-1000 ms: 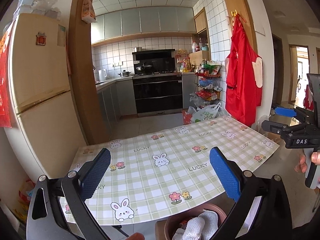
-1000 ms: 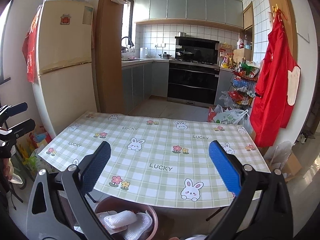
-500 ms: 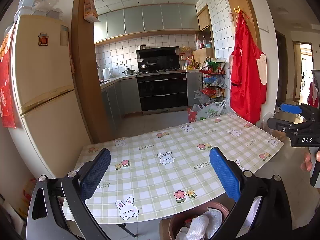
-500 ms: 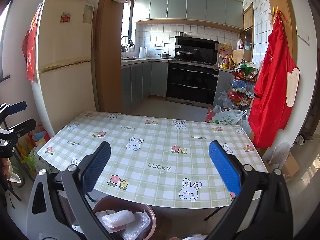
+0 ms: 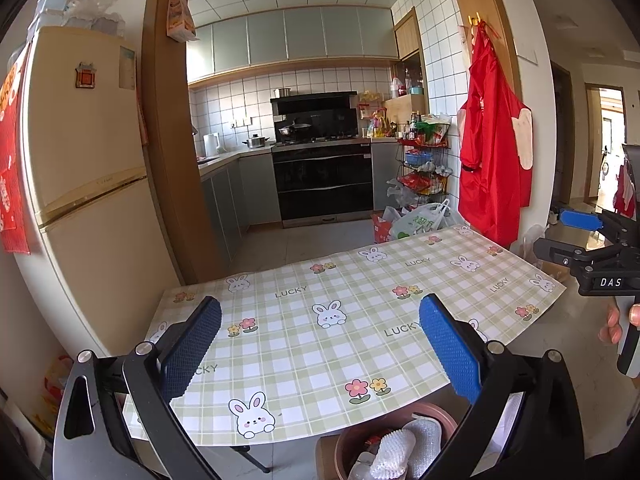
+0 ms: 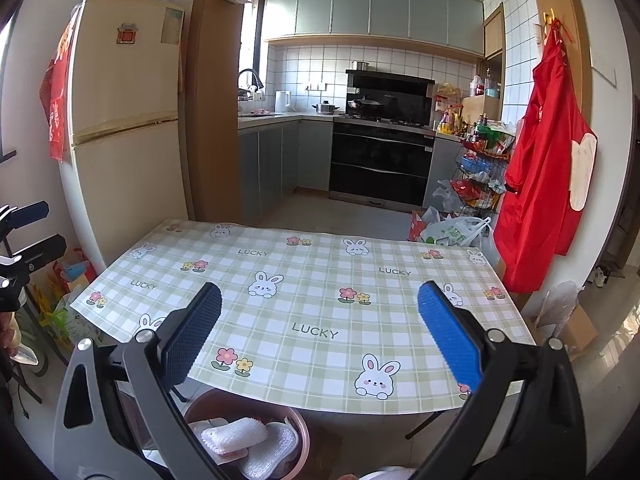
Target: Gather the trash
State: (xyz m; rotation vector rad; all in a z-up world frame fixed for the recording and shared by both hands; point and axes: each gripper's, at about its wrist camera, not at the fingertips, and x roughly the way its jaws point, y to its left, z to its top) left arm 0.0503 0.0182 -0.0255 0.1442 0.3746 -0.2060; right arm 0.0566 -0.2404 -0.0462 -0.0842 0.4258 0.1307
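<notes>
One brown bin (image 6: 298, 426) sits on the floor just under the near edge of the surface (image 6: 320, 280), white foam wrap (image 6: 236, 434) and bubble wrap (image 6: 268, 456) inside. Left tongs (image 5: 320, 346) spread wide, gripping nothing; right tongs (image 6: 320, 344) spread too, both hovering over the checked cloth.

this is a home kitchen. a tall cream fridge (image 5: 84, 184) stands at the left, a black oven (image 5: 324, 184) with a hood is under grey wall cupboards (image 5: 296, 38), and a red apron (image 5: 492, 152) hangs beside white wall tiles (image 6: 320, 66).
</notes>
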